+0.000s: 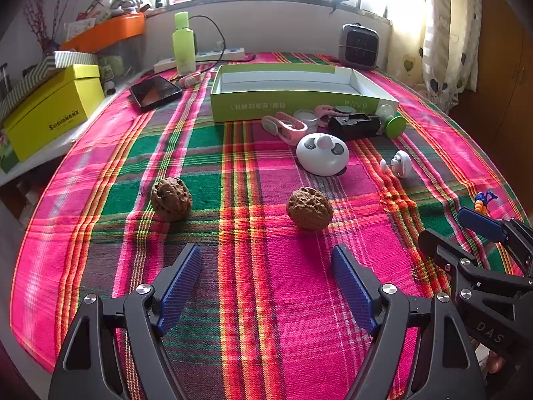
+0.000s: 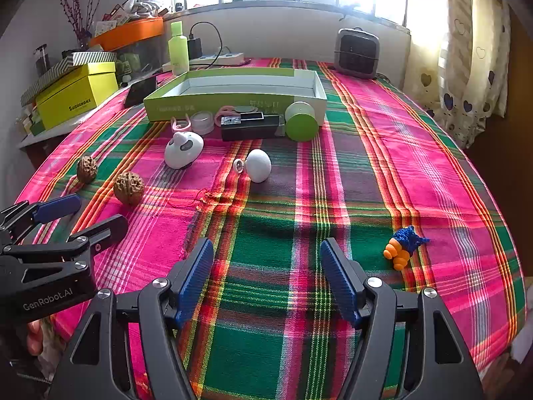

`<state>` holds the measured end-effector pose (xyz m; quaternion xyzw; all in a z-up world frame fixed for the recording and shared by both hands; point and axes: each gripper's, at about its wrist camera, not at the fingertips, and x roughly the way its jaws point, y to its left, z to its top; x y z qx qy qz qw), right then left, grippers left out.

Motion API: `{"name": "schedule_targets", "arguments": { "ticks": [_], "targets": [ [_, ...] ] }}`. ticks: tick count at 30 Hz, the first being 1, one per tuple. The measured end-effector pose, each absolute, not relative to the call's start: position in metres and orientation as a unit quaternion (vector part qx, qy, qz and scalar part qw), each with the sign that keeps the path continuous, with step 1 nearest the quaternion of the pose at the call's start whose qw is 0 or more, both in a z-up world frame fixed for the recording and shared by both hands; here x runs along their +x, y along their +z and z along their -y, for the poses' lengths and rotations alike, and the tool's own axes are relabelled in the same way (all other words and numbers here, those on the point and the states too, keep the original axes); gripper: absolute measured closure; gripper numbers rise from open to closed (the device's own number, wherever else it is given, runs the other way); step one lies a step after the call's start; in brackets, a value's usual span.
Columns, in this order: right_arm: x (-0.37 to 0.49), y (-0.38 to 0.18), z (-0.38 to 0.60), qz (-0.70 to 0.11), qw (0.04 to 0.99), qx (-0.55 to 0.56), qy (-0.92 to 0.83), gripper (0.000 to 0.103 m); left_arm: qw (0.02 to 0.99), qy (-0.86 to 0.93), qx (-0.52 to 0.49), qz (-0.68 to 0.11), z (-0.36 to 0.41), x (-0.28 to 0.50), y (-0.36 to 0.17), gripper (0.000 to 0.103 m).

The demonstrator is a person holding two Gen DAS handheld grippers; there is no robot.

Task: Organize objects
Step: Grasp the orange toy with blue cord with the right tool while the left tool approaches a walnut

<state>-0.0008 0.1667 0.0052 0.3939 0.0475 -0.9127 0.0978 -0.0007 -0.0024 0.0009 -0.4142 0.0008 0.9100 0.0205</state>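
Your left tool (image 1: 266,286): jaws apart, empty; two walnuts (image 1: 309,209) ahead on counter (image 1: 266,333). Right tool (image 2: 266,280): apart, empty; crochet toy (image 2: 403,248) beside, right.

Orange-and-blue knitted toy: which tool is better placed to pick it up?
Right. The toy lies just beside the open right tool; the left tool, also open, faces the walnuts instead.

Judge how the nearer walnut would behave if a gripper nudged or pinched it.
The nearer walnut is rounded, so a nudge would probably roll it across the cloth. Its deeply ridged shell looks hard and should give the pads decent purchase, though a curved body may squirt sideways.
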Motion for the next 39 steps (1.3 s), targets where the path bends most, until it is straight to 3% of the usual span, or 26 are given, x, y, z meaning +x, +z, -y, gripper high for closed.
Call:
{"name": "schedule_targets", "arguments": {
  "ticks": [20, 28, 39],
  "targets": [
    [0.001, 0.011, -0.176, -0.041, 0.125, 0.388, -0.912, 0.036, 0.033, 0.906, -0.423, 0.002, 0.009, -0.001, 0.007, 0.023],
    [-0.001, 0.025, -0.224, 0.001, 0.077, 0.361, -0.929, 0.036, 0.005, 0.911, -0.412, 0.021, 0.036, -0.001, 0.012, 0.024],
    [-0.009, 0.018, -0.25, -0.001, 0.034, 0.366, -0.93, 0.036, -0.039, 0.911, -0.406, 0.063, 0.08, -0.011, 0.013, 0.024]
  ]
}}
